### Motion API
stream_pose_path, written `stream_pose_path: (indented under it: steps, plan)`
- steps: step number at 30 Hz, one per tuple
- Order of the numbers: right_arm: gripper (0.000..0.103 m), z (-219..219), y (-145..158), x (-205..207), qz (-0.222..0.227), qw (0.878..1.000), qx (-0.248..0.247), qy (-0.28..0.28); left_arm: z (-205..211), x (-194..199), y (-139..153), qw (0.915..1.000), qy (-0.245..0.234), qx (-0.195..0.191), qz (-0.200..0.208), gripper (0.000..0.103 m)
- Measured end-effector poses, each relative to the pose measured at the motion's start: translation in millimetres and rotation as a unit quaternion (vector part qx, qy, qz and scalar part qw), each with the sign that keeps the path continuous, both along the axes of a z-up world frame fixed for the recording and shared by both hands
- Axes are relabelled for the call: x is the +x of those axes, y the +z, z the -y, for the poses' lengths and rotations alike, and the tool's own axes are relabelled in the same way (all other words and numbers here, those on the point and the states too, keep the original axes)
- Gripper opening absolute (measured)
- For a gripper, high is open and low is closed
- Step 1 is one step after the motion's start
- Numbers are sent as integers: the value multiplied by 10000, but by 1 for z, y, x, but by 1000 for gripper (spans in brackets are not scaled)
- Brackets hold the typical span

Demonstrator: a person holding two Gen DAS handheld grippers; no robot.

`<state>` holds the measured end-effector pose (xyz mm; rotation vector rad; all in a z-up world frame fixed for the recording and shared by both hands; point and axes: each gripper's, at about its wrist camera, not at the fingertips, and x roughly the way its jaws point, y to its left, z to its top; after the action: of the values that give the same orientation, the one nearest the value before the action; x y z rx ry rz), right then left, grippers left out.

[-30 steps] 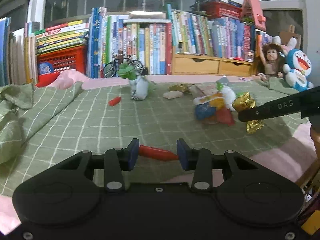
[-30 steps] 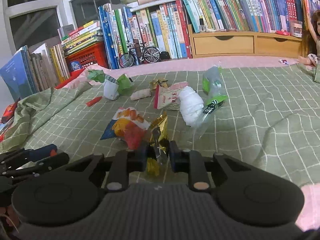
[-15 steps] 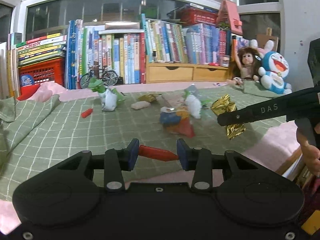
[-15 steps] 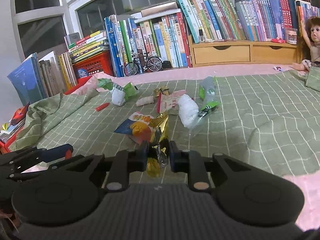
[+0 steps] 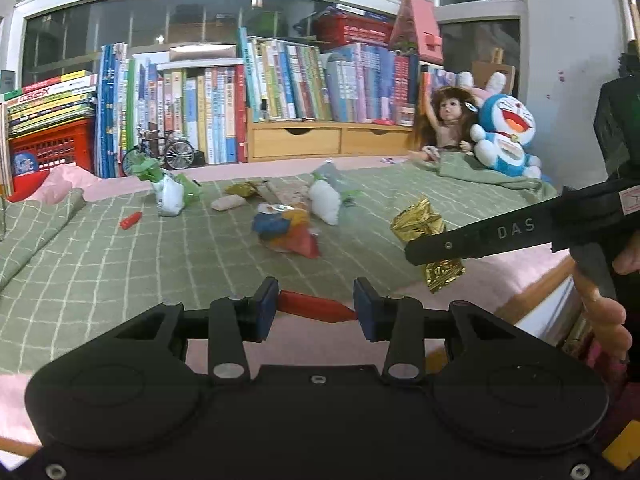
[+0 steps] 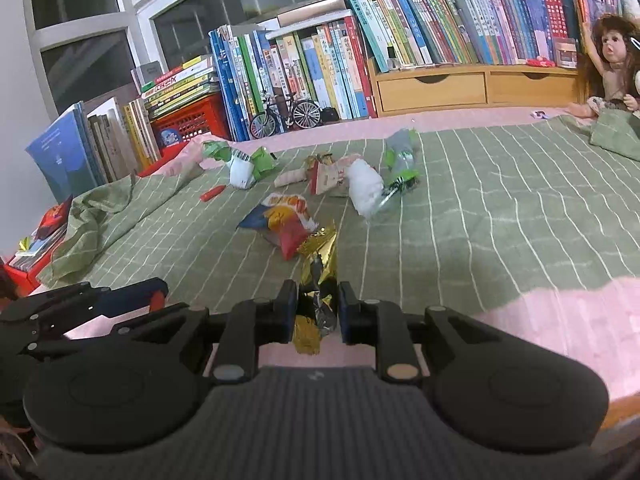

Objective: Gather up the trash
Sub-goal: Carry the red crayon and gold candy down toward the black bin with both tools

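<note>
My left gripper [image 5: 316, 307] is shut on a small red wrapper [image 5: 316, 307] held crosswise between its blue pads, above the near edge of the bed. My right gripper [image 6: 318, 307] is shut on a crumpled gold foil wrapper [image 6: 318, 264]; the same gold foil wrapper [image 5: 418, 226] hangs from the right gripper's black finger at the right of the left wrist view. More trash lies on the green checked blanket [image 6: 500, 216]: a colourful snack bag [image 6: 286, 220], a white wad [image 6: 364, 190], a crushed bottle [image 6: 400, 160], a white-and-green carton [image 6: 244, 166] and a second small red wrapper [image 6: 213, 193].
Books [image 6: 320, 56], a red crate [image 6: 188, 120], a model bicycle [image 6: 286, 114] and wooden drawers [image 6: 472, 88] line the back. A doll [image 5: 446, 120] and a blue plush toy [image 5: 506, 136] sit at the far right. The bed's pink edge [image 6: 560, 320] lies close in front of both grippers.
Both grippers have drawn back from the trash pile toward the bed's near edge, each keeping its wrapper. The left wrist view has swung, so the pile shifted left and farther away.
</note>
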<state>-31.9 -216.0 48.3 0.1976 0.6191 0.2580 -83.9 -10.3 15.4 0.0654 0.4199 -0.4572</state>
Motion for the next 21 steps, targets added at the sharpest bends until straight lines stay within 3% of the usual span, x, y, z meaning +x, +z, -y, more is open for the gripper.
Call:
stream_pose_path:
  steps: [10,21]
  plan:
    - [25,-2,1,-51,-247,9991,-328,98,10,-53,-10,9984,-500,-93,-245,39]
    - [25,2,-10,-90,-743,9951,-550,362,19,-80,-37,9938,-678,-67,-879,39]
